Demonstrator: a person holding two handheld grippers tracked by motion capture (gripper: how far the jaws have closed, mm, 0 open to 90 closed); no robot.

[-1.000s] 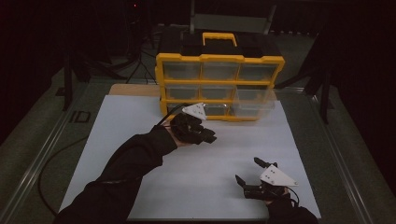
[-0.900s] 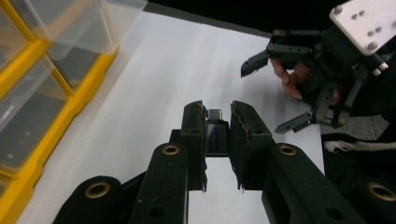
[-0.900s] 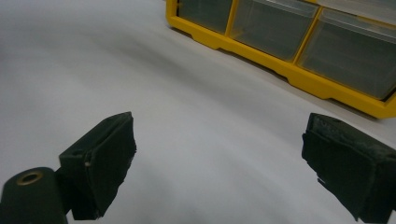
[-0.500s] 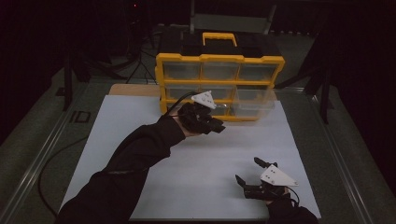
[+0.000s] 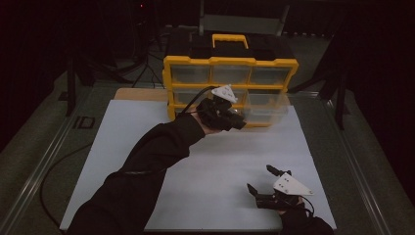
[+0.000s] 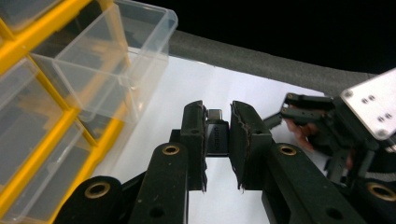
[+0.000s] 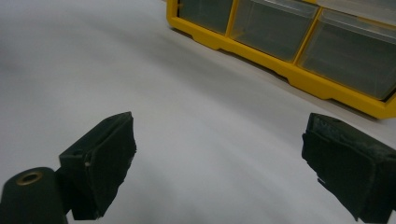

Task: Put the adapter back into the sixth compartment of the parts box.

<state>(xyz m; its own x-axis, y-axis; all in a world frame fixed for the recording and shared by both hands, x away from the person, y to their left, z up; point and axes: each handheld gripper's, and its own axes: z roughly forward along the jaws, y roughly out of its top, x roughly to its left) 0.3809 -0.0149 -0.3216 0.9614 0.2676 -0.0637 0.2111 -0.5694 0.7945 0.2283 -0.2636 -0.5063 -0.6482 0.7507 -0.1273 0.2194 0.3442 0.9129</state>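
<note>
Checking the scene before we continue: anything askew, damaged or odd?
One clear drawer sticks out of the yellow organizer, the others shut. The left gripper pinches a small black adapter; its pads look frayed. The right gripper rests open.

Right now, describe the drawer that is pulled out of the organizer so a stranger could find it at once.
Start at the yellow organizer with the carry handle at the far edge of the white sheet. Look along its lower rows to the right end, beside the left gripper, which is shut on a small dark adapter. There the clear drawer juts forward, while the other drawers sit flush.
</note>
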